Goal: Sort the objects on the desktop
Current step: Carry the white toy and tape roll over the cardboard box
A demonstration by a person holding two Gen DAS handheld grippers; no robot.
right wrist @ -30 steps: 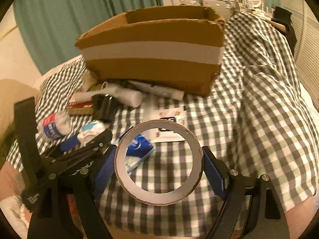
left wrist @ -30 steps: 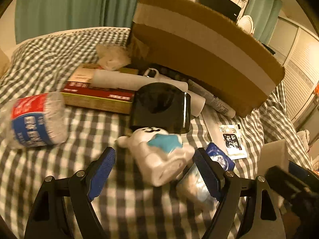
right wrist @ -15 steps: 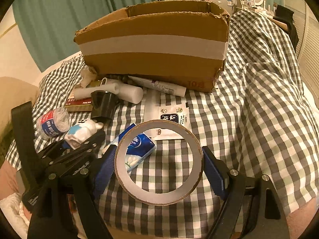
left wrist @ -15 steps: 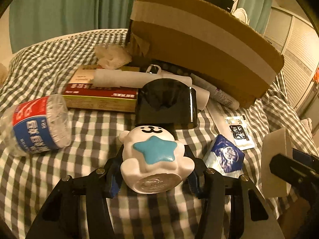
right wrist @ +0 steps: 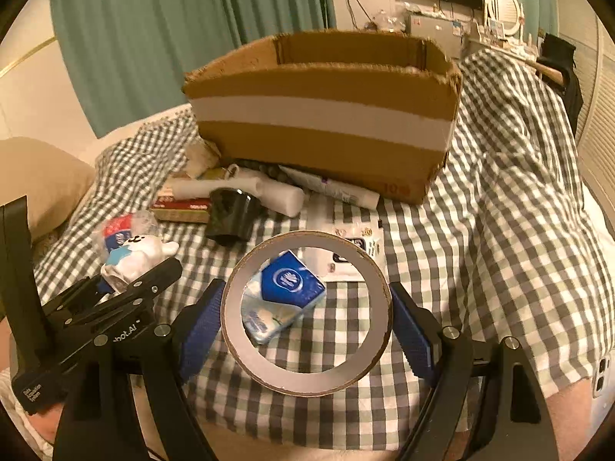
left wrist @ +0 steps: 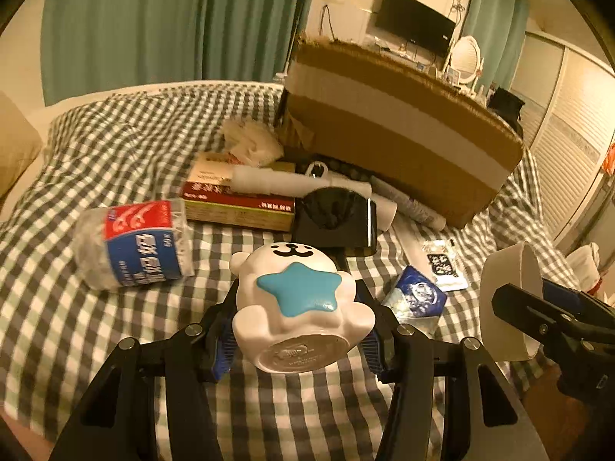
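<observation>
My left gripper is shut on a white bear figure with a blue star, held clear above the checked cloth; the bear figure also shows at the left of the right wrist view. My right gripper is shut on a brown tape roll, whose ring faces the camera; the tape roll appears edge-on at the right of the left wrist view. An open cardboard box with a white stripe stands behind the clutter; the box looms at the back.
On the checked cloth lie a crushed water bottle, a red-edged book, a black cup, a white roll, a blue tissue pack, a sachet and a tube.
My left gripper closed on the bear figure and lifted it off the cloth, toward the box. My right gripper kept hold of the tape roll and rose slightly.
</observation>
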